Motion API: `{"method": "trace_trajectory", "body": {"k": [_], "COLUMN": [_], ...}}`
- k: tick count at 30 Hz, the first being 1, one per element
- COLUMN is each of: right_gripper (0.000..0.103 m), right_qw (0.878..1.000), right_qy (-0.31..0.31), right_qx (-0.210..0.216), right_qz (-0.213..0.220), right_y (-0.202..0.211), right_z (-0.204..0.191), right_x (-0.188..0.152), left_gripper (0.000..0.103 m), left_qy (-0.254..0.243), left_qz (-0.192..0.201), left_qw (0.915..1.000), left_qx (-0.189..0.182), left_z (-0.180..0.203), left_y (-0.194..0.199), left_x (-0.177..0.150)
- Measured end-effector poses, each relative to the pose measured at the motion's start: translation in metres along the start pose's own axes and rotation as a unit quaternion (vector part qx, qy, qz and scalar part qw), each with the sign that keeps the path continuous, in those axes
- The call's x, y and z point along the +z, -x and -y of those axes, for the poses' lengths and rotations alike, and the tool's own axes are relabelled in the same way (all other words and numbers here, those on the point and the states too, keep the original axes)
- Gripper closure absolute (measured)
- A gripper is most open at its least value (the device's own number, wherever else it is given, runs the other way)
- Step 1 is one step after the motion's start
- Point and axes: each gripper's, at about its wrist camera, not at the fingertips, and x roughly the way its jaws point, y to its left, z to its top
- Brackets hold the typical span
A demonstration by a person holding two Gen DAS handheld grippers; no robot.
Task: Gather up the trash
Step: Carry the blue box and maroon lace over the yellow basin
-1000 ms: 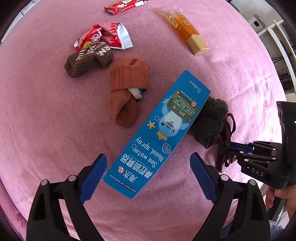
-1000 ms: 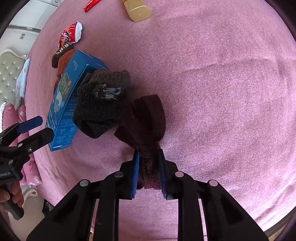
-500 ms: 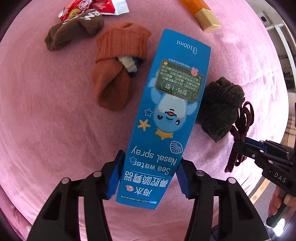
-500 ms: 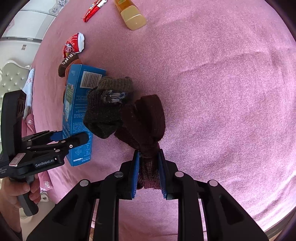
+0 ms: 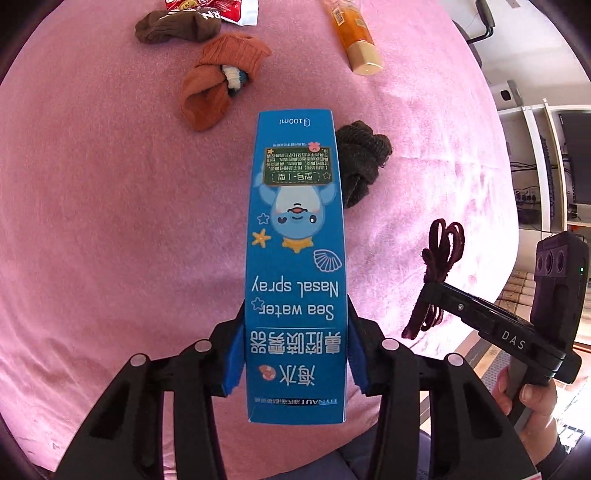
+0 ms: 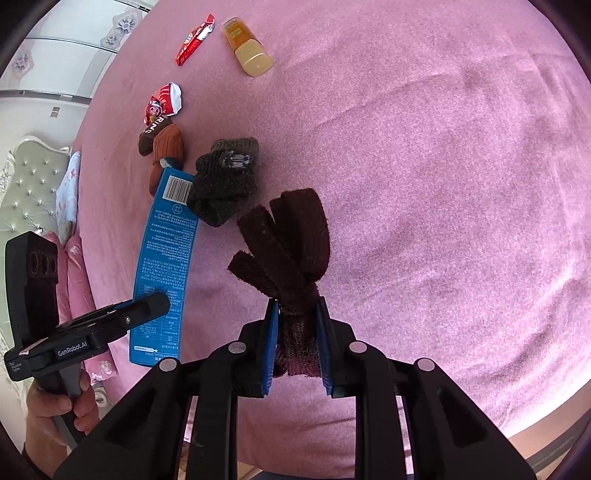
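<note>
Two grippers are each holding something over the pink fleece bedcover (image 6: 424,155). The left gripper (image 5: 295,354) is closing its jaws on the long blue cardboard nasal-spray box (image 5: 295,236), blue pads pressing its two sides near the lower end, the box pointing away from the camera. The right gripper (image 6: 295,343) is clamping a knotted dark maroon knit sock (image 6: 291,251) between nearly closed pads, the bundle dangling clear of the cover. Judging by what is lying about, collecting is only getting going — a red-and-white torn snack wrapper (image 6: 164,103), a slim red candy-bar wrapper (image 6: 194,38) and an orange tube with a beige cap (image 6: 247,46) are waiting at the far end. Rust-orange (image 5: 221,88), brown (image 5: 177,27) and charcoal (image 5: 360,158) rolled socks are lying among them, and no bin is showing.
</note>
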Motion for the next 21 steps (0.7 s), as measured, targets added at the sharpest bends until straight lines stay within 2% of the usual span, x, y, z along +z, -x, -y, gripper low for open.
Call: {"method": "trace_trajectory", "body": {"k": [6, 8, 15, 21], "right_gripper": [0.083, 0.083, 0.083, 0.083], "right_qw": [1.000, 0.999, 0.998, 0.995], "right_qy": [-0.017, -0.020, -0.043, -0.072], "right_qx": [0.004, 0.004, 0.009, 0.015], "right_qz": [0.020, 0.026, 0.041, 0.062], "right_y": [0.022, 0.030, 0.050, 0.082], "right_z": [0.020, 0.028, 0.058, 0.103], "right_x": [-0.027, -0.036, -0.058, -0.080], "left_gripper": [0.058, 0.058, 0.057, 0.057], "left_qy": [0.001, -0.003, -0.032, -0.060], "left_qz": [-0.004, -0.004, -0.012, -0.028], "left_qw": [0.9996, 0.9993, 0.9974, 0.9949], "left_qx": [-0.028, -0.036, -0.064, -0.077], "left_z": [0.038, 0.049, 0.102, 0.166], "left_y": [-0.009, -0.011, -0.018, -0.035], "left_x": [-0.039, -0.043, -0.077, -0.075]}}
